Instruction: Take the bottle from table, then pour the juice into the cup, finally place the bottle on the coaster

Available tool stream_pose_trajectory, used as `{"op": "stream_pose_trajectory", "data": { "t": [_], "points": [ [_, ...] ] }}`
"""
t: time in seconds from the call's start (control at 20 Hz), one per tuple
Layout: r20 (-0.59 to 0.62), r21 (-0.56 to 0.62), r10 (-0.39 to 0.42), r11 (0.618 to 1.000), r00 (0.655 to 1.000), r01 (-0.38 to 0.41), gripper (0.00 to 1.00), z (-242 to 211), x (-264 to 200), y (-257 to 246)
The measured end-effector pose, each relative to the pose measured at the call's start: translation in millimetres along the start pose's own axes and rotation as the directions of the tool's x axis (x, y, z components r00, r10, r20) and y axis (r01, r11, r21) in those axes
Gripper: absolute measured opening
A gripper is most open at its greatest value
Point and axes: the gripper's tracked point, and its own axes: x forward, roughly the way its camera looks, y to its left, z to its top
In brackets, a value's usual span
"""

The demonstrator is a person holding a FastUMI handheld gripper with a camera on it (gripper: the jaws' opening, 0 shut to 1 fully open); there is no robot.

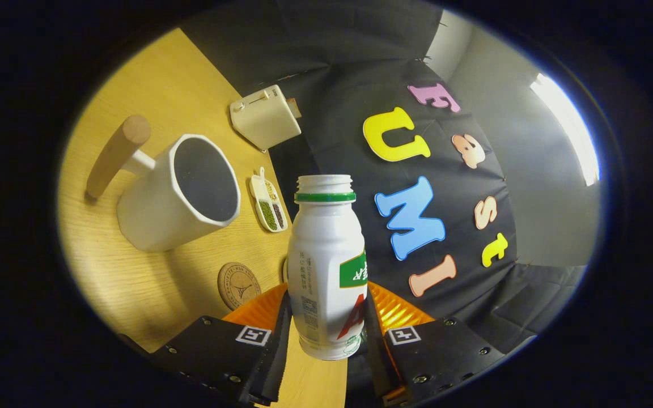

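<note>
1. Setting: a wood-grain tabletop [151,283] tilts across the gripper view, with the booth's black cloth wall behind it.
2. Grasp: your gripper [326,334] has its fingers closed on the lower body of the white bottle [326,266], one pressing each side. The bottle is lifted clear of the tabletop, and its mouth is uncapped.
3. Target: the white cup [182,192], with a wooden handle [117,156], stands at about ten o'clock from the bottle, its opening facing you.
4. Step in hand, as judged: carrying the bottle to the cup for pouring. Bring the mouth over the cup's opening before tipping further, then roll slowly toward ten o'clock so the juice lands inside.
5. Keep the squeeze firm; the smooth body could slip as it tilts.
6. The round cork coaster [238,285] lies just ahead of your left finger, at about eight o'clock from the bottle's middle; set the bottle there last.
</note>
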Motion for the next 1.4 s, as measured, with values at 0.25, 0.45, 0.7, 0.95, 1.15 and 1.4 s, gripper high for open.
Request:
{"op": "stream_pose_trajectory", "data": {
  "t": [0.25,0.45,0.7,0.95,1.15,1.4],
  "points": [
    [0.000,-0.089,-0.026,0.996,1.000,0.026,0.60,0,-2,-1],
    [0.003,-0.139,-0.040,0.990,0.999,0.040,0.60,1,-3,-1],
    [0.009,-0.210,-0.053,0.976,0.999,0.054,0.60,4,-3,-4],
    [0.017,-0.275,-0.066,0.959,0.998,0.068,0.60,5,-4,-7],
    [0.025,-0.310,-0.071,0.948,0.997,0.075,0.60,7,-5,-8],
    [0.033,-0.341,-0.079,0.936,0.996,0.085,0.60,8,-4,-8]
  ]
}}
